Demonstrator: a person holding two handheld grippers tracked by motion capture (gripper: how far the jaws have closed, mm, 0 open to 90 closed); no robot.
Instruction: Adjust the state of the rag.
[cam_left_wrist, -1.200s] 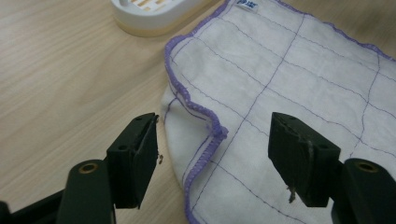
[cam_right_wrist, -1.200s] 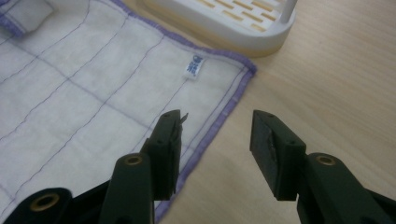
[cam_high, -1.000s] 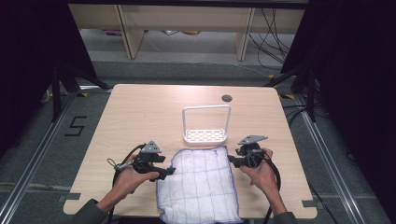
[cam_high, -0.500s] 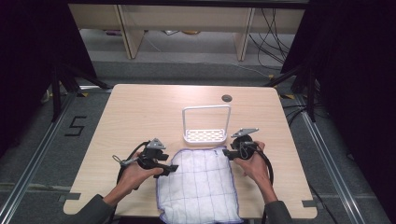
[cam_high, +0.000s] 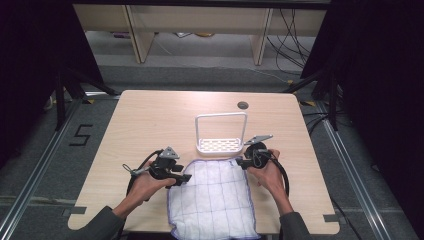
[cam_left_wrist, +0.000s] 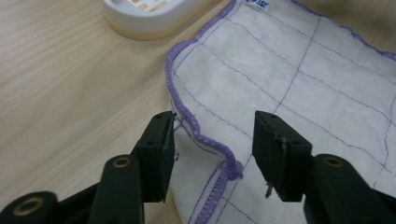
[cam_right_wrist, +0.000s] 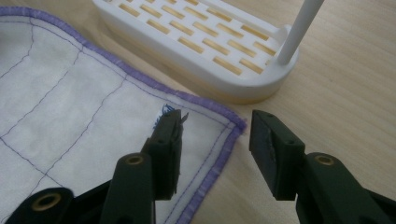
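You have a pale wooden table (cam_high: 150, 125) across the middle of the high view, with a small dark round hole (cam_high: 243, 105) near its far edge, right of centre. On the grey floor (cam_high: 200, 75), at the left of the frame, a black "5" (cam_high: 80, 135) is marked. Black cables (cam_high: 290, 30) trail at the upper right. Two pale wooden legs (cam_high: 138, 30) stand along the top. Black stand legs (cam_high: 75, 85) splay at the table's upper left corner.

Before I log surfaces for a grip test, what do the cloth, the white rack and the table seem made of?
Cloth: soft woven fabric, matte, with stitched grid lines and purple overlocked edging. White rack: likely moulded plastic, smooth, slightly glossy, with a slotted base. Table: pale wood grain, matte, possibly laminate.
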